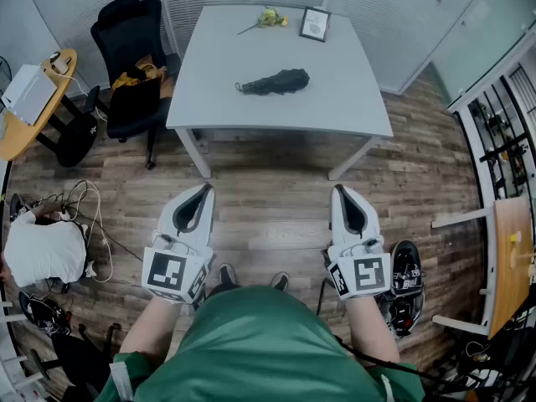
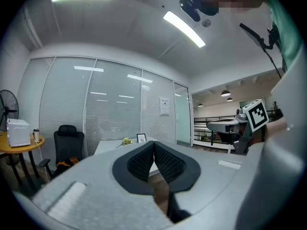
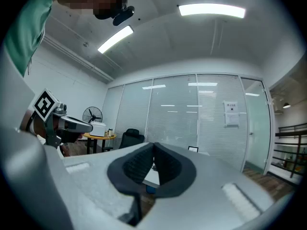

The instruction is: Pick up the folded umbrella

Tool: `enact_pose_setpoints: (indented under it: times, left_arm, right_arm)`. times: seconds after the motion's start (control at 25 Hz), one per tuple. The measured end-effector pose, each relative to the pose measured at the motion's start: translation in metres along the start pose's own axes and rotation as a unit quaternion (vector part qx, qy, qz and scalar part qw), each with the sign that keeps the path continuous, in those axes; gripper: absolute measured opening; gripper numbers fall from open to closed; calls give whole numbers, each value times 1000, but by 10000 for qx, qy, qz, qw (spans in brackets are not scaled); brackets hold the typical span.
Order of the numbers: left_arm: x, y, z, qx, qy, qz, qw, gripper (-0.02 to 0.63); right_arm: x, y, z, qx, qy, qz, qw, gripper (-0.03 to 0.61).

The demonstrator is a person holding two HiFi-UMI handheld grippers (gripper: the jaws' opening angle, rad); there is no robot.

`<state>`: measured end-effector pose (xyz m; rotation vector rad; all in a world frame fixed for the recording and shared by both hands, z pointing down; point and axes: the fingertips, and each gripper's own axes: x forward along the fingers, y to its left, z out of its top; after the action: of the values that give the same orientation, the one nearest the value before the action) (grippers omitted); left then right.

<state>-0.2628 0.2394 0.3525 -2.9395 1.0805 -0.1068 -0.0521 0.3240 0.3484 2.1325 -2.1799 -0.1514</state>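
The folded black umbrella (image 1: 275, 82) lies on its side near the middle of the white table (image 1: 209, 99) in the head view. Both grippers are held level over the wood floor, well short of the table's front edge. My left gripper (image 1: 203, 189) is shut with nothing in it, and its dark pads meet at the tips (image 2: 154, 145). My right gripper (image 1: 339, 189) is likewise shut and empty (image 3: 154, 146). In both gripper views the gripper's own body hides the umbrella; only the table's far end shows.
A yellow flower (image 1: 270, 17) and a small picture frame (image 1: 315, 24) sit at the table's far edge. A black office chair (image 1: 130, 48) stands left of the table, with a round yellow table (image 1: 25, 115) beyond it. Cables (image 1: 84, 208) lie on the floor at left. Glass partitions stand behind.
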Motion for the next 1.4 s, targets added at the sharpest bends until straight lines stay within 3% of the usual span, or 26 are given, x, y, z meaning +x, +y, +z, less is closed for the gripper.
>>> enact_pose_setpoints:
  times: [0.24,0.44,0.8,1.16,1.4]
  left_arm:
    - [-7,24,-10,-150,22,-81,9999,11]
    - [-9,52,-19,-224,66,-241,9994,11]
    - [15,91,-41,-313,228,-457,9982,11]
    - [99,95,-37,-90,273,-146,9995,12]
    - [171,83,-14,142,288,148,9994,14]
  right_arm:
    - [6,16,-1,86,68,-72,9999,-2]
    - [12,21,-5,468,127,-497,9976,-2]
    - [20,21,-16,561,333,-965,9932,-2]
    - [92,-54,-58,605,509,-978,9921,0]
    - [149,-122,-58,515,360,-653,9959,0]
